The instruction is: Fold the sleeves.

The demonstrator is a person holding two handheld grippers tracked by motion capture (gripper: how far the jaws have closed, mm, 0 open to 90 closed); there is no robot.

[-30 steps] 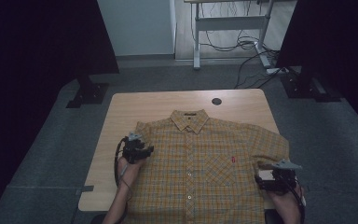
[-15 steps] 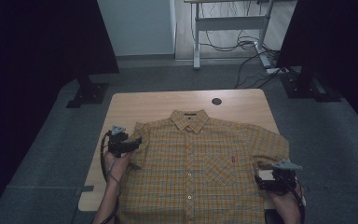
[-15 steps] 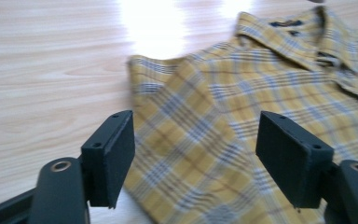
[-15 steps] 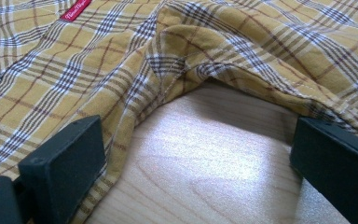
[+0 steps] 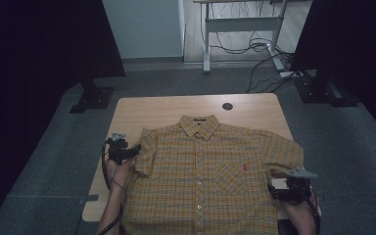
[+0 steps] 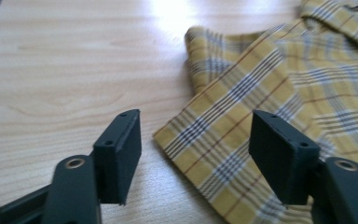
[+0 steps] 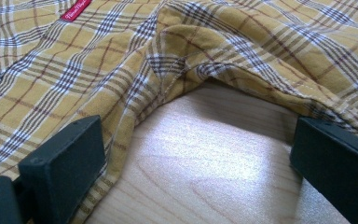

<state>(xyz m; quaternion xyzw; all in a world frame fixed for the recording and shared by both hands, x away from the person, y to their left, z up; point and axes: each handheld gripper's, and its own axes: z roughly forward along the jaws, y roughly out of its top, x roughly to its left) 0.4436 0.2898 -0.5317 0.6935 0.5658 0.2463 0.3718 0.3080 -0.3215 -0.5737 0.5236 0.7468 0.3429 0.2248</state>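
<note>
At the table's left side, the left gripper stood with jaws apart, having just narrowed a little, the sleeve corner lying loose between them. The plaid shirt lay flat, buttoned, collar away from the person. The right gripper gaped wide at the armpit fold, pressing nothing.

Bare table lies open behind the plaid shirt and along its left edge, free except for a round cable hole. The shirt covers the rest, its right sleeve reaching the table's edge.
</note>
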